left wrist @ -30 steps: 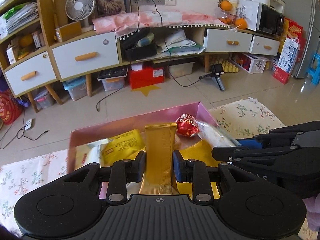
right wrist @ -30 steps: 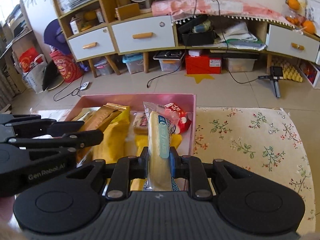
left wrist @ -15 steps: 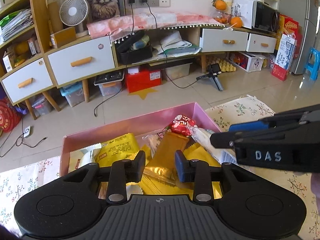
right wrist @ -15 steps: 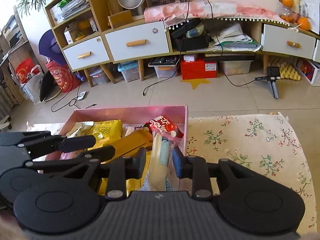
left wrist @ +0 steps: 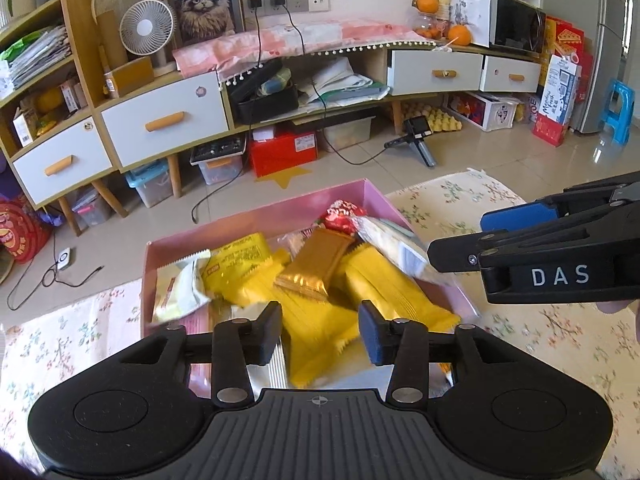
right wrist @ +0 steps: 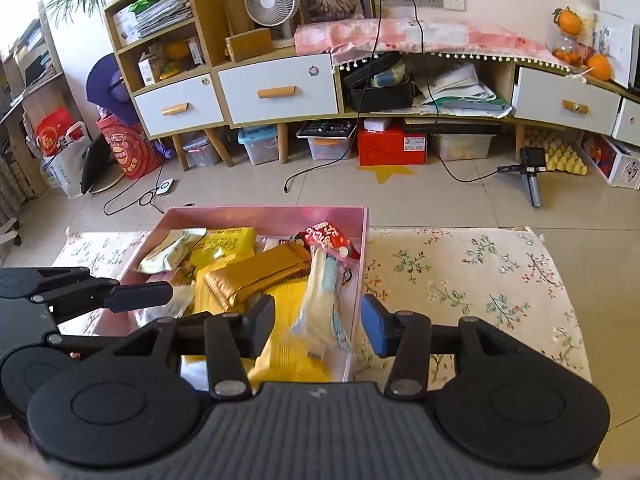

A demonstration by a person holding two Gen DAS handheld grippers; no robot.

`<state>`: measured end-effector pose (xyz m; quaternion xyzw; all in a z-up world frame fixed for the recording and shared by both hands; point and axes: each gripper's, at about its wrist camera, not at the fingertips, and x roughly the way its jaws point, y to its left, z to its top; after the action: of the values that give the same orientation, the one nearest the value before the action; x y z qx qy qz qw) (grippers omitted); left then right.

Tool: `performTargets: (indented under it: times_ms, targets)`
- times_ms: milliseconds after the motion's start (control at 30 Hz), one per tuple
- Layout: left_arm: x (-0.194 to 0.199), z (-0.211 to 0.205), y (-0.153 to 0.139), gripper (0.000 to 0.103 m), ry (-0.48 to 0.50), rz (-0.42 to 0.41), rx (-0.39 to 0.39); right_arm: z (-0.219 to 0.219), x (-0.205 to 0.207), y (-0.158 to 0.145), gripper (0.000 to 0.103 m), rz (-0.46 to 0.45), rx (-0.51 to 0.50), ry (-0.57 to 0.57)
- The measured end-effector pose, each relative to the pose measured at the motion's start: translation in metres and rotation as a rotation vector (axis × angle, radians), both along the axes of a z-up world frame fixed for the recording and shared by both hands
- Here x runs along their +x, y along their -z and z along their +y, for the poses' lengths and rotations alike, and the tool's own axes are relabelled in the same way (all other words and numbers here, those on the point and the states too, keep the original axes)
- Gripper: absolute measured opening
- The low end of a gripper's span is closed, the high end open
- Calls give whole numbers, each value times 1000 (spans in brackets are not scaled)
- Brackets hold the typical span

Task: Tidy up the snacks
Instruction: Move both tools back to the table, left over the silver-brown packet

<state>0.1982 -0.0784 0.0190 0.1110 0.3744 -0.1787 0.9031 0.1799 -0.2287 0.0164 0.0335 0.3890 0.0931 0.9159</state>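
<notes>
Floral cloth [right wrist: 472, 276] covers the work surface, with a tiled floor and a low cabinet with white drawers [left wrist: 164, 120] behind it. On the cloth stands an open pink box [right wrist: 264, 213], and every snack in view lies inside it.

Contents noted: a gold wafer pack [left wrist: 316, 264] lying on top of the yellow packets [left wrist: 376, 284], a second yellow packet [right wrist: 224, 245] and a pale green-and-white packet [left wrist: 180, 288] toward the left, a red wrapper [right wrist: 326, 238] at the far right corner, and a long clear-wrapped cream bar [right wrist: 324, 300] resting along the right wall.

Left gripper [left wrist: 320, 332]: jaws have just been opening and stand apart above the box, pressing on nothing. Right gripper [right wrist: 318, 328]: jaws likewise have just been opening; the cream bar lies below and between them, untouched by either pad.

Assessment: both packs appear delivered and released. No loose snack shows on the cloth in either view, so collection looks largely complete. Packets lie overlapped and askew; tidying them into order may remain.
</notes>
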Motion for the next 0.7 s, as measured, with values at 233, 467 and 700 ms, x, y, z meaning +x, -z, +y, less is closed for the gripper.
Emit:
performTargets:
  times_ms: [233,467,700]
  targets:
    - [-31,7,-7,49,4,4,-1,2,-25,-6,54,-7,0,-15]
    - [-65,19,-8,64,5,14,-3,4,-52,-6,67,-9,9,-28]
    - [-96,34,-3,79,-6,8,6,8,-76,-3,82,-16,-25,-43]
